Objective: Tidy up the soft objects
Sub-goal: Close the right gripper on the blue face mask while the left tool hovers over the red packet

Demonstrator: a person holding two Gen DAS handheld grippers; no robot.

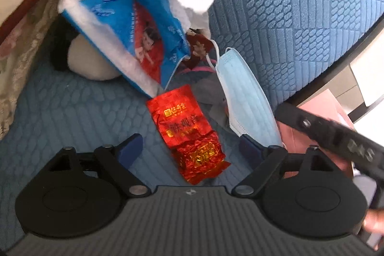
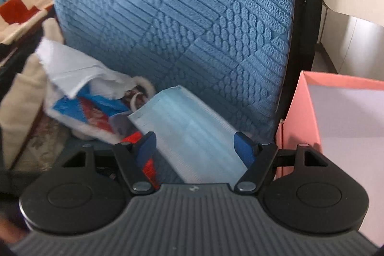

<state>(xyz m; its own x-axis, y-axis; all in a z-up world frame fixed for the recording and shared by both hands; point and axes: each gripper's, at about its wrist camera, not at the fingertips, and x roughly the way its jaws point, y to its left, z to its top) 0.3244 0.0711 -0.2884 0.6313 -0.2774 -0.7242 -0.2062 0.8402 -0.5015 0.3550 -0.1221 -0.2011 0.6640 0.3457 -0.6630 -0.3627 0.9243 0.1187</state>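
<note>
Your left gripper point(image 1: 189, 150) hangs spread wide over the red foil packets point(image 1: 186, 133) on the blue chair seat point(image 1: 72, 112), while your right gripper point(image 2: 195, 145) stands released around the face mask point(image 2: 189, 126).

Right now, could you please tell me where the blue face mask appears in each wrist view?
Left wrist view: face mask right of centre, reaching down to the right finger.
Right wrist view: face mask centre, between the open fingers.
Shared landmark: tissue pack, left of the mask in both.

Home: padded chair point(image 2: 192, 28), floral bedding point(image 1: 26, 40)
</note>
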